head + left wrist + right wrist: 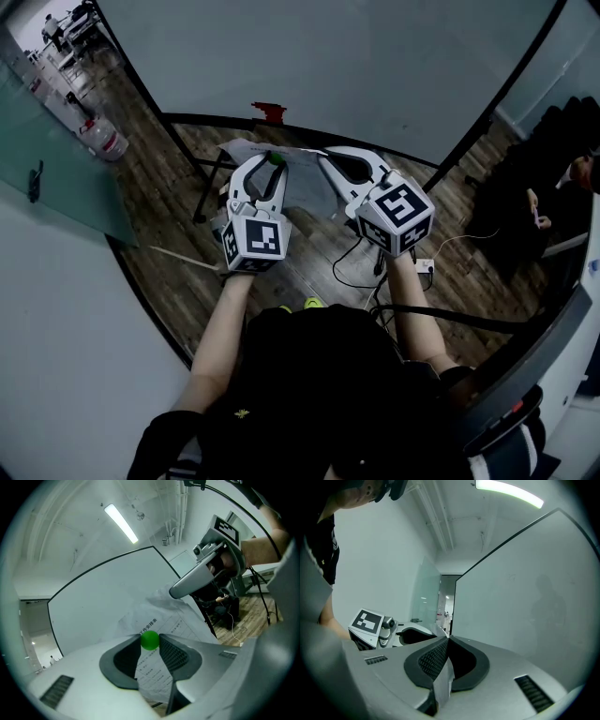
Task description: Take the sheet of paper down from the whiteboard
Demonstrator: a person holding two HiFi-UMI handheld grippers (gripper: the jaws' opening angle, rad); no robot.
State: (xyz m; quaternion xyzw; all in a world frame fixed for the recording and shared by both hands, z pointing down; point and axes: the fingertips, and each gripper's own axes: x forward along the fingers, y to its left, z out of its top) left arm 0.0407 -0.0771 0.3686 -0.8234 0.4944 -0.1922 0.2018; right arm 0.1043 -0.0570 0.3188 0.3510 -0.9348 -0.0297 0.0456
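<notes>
The whiteboard (pixel 356 66) stands in front of me. A printed sheet of paper (pixel 305 183) hangs crumpled between the two grippers, just off the board's lower edge. My left gripper (pixel 274 161) is shut on a small green ball magnet (pixel 150 640), held at its fingertips with the paper (pixel 161 620) behind and below it. My right gripper (pixel 325 157) is shut on the paper's right edge, which shows edge-on as a thin strip (pixel 443 679) between its pads (pixel 433 660). The left gripper's view also shows the right gripper (pixel 197 581) clamping the sheet.
A red mark or magnet (pixel 269 112) sits on the board above the paper. The board's black stand legs (pixel 202 187), cables (pixel 375 272) and a power strip (pixel 424 266) lie on the wooden floor. Water bottles (pixel 103 139) stand at far left; a seated person (pixel 562 187) is at right.
</notes>
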